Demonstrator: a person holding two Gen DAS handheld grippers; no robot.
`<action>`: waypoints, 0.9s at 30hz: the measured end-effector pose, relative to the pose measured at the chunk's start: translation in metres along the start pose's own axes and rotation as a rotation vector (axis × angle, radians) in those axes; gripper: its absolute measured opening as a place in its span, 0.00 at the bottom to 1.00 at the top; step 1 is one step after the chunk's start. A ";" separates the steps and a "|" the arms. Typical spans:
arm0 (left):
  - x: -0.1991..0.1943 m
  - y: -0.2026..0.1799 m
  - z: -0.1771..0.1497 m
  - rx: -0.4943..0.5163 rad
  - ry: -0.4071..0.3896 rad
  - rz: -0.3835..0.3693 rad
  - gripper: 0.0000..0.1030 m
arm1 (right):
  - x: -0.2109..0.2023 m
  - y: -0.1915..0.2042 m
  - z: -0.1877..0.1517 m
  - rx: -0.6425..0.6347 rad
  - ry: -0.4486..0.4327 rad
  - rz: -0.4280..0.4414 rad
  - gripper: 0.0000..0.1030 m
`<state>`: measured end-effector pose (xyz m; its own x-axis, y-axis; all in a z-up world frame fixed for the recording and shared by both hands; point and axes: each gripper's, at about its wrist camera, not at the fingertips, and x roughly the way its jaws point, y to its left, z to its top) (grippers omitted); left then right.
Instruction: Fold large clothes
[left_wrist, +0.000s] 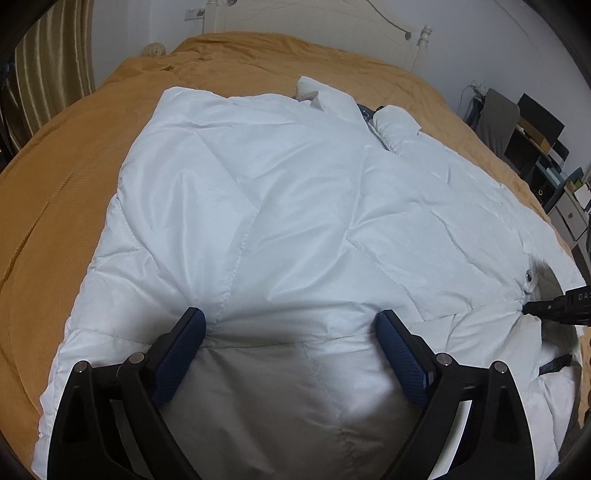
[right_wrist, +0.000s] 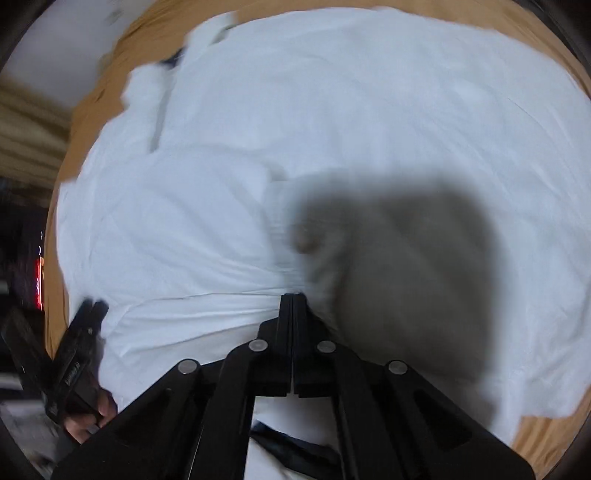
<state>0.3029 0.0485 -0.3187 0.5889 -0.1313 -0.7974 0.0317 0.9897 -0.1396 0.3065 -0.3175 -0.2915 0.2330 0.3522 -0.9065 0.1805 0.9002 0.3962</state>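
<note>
Jacket (left_wrist: 280, 206) spread flat on bed (left_wrist: 74, 192) | left gripper (left_wrist: 291, 325) wide, over hem, holding nothing | right gripper (right_wrist: 293, 295) closed, pinching thin hem fold | risk: slick shell slips out, 1-sided lift skews fold

White quilted jacket (left_wrist: 288, 221), diamond stitching, grey zip at the collar. Mustard-orange bedspread (left_wrist: 74, 184), finely ribbed. Black left hand-held gripper (left_wrist: 291, 325), blue textured pads (left_wrist: 184, 354). All-black right hand-held gripper (right_wrist: 293, 295). Beige striped curtain (left_wrist: 55, 66).
</note>
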 end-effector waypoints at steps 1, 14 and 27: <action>0.001 0.000 0.000 0.005 0.001 0.006 0.92 | -0.009 -0.004 -0.002 0.009 -0.006 0.008 0.00; 0.003 -0.004 -0.003 0.031 -0.001 0.021 0.98 | -0.194 -0.221 -0.067 0.407 -0.531 -0.216 1.00; 0.003 -0.009 0.001 0.037 0.022 0.059 0.99 | -0.129 -0.321 -0.008 0.644 -0.473 0.081 0.14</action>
<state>0.3050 0.0394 -0.3197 0.5730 -0.0735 -0.8163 0.0277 0.9971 -0.0704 0.2109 -0.6494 -0.3031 0.6227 0.1344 -0.7708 0.6282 0.5015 0.5949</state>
